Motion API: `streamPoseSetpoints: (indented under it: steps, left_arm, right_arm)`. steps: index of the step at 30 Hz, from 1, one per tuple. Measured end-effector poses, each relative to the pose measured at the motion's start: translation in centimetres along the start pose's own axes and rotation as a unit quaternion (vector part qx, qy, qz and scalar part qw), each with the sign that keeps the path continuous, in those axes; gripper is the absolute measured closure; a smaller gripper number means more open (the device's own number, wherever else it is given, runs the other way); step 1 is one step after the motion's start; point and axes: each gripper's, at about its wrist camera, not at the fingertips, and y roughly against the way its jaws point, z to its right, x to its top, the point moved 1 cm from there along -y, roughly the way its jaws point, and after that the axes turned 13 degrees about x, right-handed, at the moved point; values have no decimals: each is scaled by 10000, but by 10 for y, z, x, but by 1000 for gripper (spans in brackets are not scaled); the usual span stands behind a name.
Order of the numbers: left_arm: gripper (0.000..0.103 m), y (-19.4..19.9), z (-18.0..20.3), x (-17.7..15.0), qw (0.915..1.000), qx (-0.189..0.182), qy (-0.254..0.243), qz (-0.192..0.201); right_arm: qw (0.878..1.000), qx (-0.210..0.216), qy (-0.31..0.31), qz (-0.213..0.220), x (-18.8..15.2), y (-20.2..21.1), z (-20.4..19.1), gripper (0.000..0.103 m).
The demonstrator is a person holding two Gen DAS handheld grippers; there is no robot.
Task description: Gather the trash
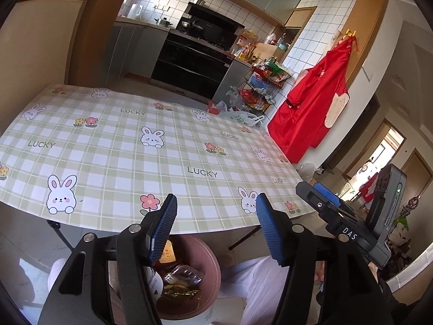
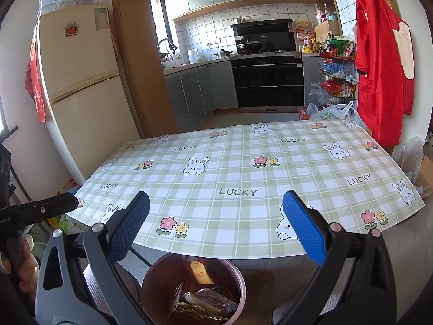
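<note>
A round brown trash bin stands on the floor below the near table edge, also in the right wrist view. It holds wrappers, a yellow packet and clear plastic. My left gripper is open and empty, above the bin at the table edge. My right gripper is open and empty, also above the bin. The right gripper body shows in the left wrist view. The table has a green plaid bunny cloth with nothing on it.
A fridge stands at the left. A red apron hangs on the right wall. A wire rack and plastic bags sit beyond the table. The person's legs in white trousers flank the bin.
</note>
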Motion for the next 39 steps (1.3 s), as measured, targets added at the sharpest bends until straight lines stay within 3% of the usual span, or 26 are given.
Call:
streamPoseSetpoints:
  steps: [8, 14, 21, 28, 39]
  left_arm:
    - [21, 15, 0, 12, 9979, 419, -319, 374]
    - [8, 38, 6, 25, 9901, 828, -750, 851]
    - [6, 67, 11, 42, 9786, 1187, -1052, 1310]
    - [6, 90, 20, 55, 9673, 1285, -1501, 1588]
    - [6, 101, 28, 60, 9654, 1152, -1580, 1727]
  right_arm:
    - [9995, -144, 282, -59, 11, 6, -12, 6]
    - [9969, -332, 711, 19, 29, 22, -31, 6]
    - [9928, -563, 1056, 65, 52, 45, -52, 6]
    - [9906, -658, 1195, 134, 64, 64, -62, 6]
    - [9901, -691, 1214, 159, 69, 68, -65, 6]
